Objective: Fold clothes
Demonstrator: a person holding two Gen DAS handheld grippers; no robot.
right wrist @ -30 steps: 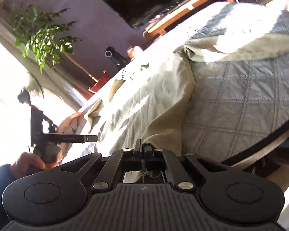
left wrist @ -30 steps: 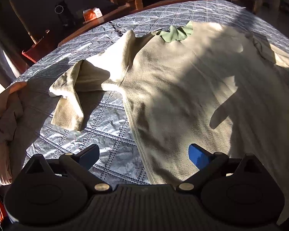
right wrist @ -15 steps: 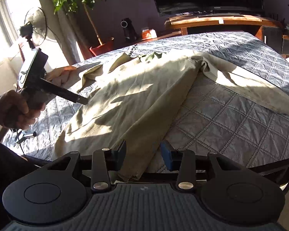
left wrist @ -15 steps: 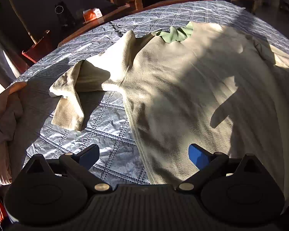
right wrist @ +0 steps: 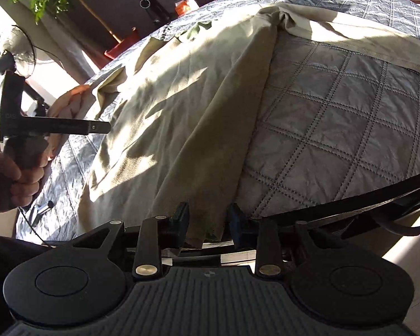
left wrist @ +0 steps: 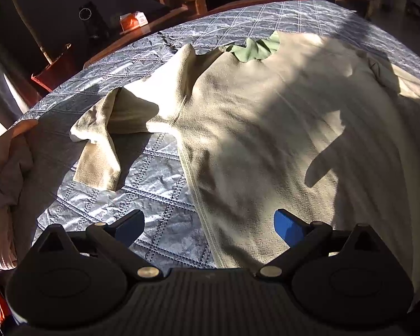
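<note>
The beige fleece top (left wrist: 266, 128) lies spread flat on the quilted table cover (left wrist: 154, 179), hem hanging over the near edge. The right gripper (right wrist: 207, 221) straddles that hem — jaws spread. The left gripper (left wrist: 208, 224) hovers above the top's side seam — jaws wide apart.

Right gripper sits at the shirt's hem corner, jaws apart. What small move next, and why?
Probably close the right gripper on the beige shirt: its hem corner hangs between the open fingers at the table edge, while the left gripper hovers open above the side seam.
</note>
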